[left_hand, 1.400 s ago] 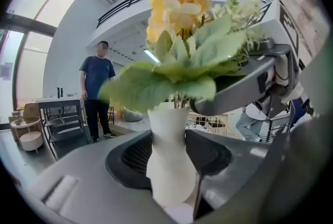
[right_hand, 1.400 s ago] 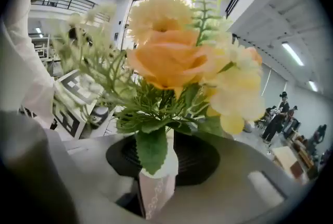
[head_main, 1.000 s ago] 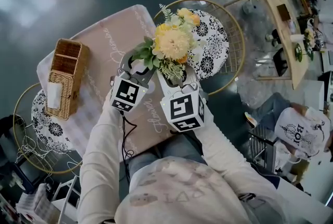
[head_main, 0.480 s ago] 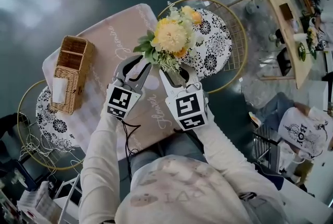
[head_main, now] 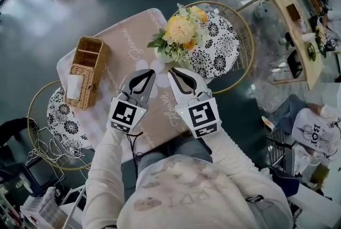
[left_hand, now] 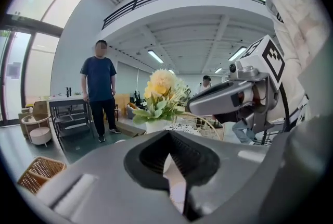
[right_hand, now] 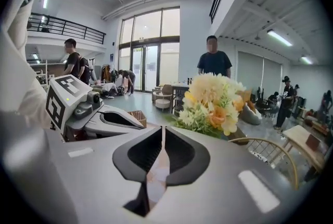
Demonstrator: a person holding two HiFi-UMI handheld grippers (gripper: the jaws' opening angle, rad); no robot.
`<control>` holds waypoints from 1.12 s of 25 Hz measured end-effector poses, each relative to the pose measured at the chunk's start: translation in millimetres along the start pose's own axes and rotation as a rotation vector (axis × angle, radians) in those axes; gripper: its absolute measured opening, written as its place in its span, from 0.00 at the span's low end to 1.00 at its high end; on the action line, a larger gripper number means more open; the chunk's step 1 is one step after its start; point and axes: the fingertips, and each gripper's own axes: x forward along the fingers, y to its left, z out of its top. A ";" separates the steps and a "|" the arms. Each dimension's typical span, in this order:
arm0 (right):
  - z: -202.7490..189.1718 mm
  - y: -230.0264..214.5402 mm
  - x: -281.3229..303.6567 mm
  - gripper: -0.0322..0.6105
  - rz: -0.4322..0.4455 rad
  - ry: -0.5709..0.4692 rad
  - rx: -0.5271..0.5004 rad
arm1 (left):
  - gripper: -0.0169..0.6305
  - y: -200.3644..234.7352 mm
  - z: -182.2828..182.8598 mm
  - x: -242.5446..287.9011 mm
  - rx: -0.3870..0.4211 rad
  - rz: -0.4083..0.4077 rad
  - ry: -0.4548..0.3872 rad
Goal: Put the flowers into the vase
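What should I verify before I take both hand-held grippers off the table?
1. Flowers in the vase: ok, the bouquet stands in the white vase.
2. Vase upright: ok, it stands straight in the left gripper view.
3. Left hand-held gripper empty: ok, jaws together with nothing between them.
4. Right hand-held gripper empty: ok, jaws together with nothing between them.
5. Grippers free of the bouquet: ok, both sit apart from the vase, on the person's side of it.
6. Vase safely in from the table edge: cannot tell; it stands near the edge beside the wire chair.
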 end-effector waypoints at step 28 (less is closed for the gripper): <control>107.1 98.3 -111.3 0.09 0.134 -0.345 0.066 | 0.03 -64.1 144.5 -134.8 0.070 -0.040 -0.227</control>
